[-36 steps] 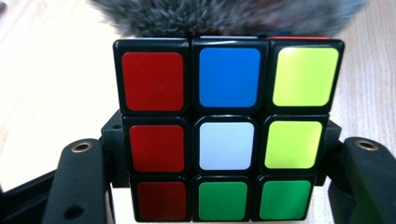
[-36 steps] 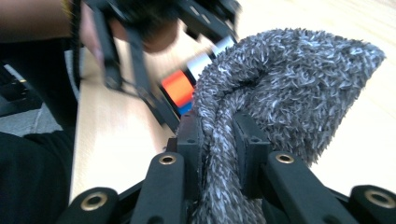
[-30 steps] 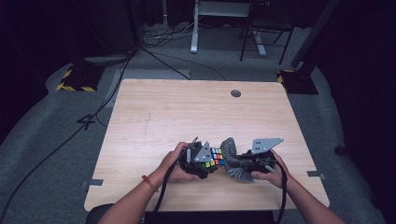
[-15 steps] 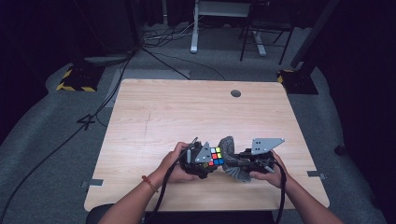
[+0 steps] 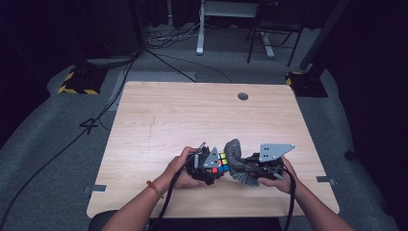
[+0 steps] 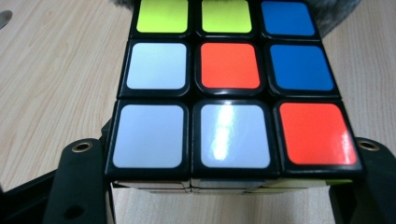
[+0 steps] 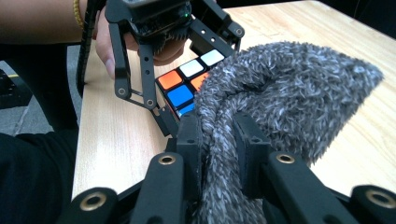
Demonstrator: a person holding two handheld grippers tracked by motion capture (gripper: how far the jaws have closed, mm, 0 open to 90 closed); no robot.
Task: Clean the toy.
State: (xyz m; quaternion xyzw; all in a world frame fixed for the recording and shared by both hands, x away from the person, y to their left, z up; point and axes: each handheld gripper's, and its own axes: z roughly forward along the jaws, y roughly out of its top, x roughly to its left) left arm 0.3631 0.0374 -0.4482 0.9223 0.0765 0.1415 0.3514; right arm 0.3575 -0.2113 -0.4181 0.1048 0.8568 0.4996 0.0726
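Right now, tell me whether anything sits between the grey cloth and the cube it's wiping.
Nothing visible does. The grey cloth, pinched in the right gripper, lies directly against the cube held by the left gripper; the contact patch itself is hidden under the cloth.

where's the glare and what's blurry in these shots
Left gripper view: a white glare streak on the cube's bottom-middle white sticker. Right gripper view: the grey cloth is sharp, the right tongs slightly soft. High view: the table is lit, the surroundings dark.
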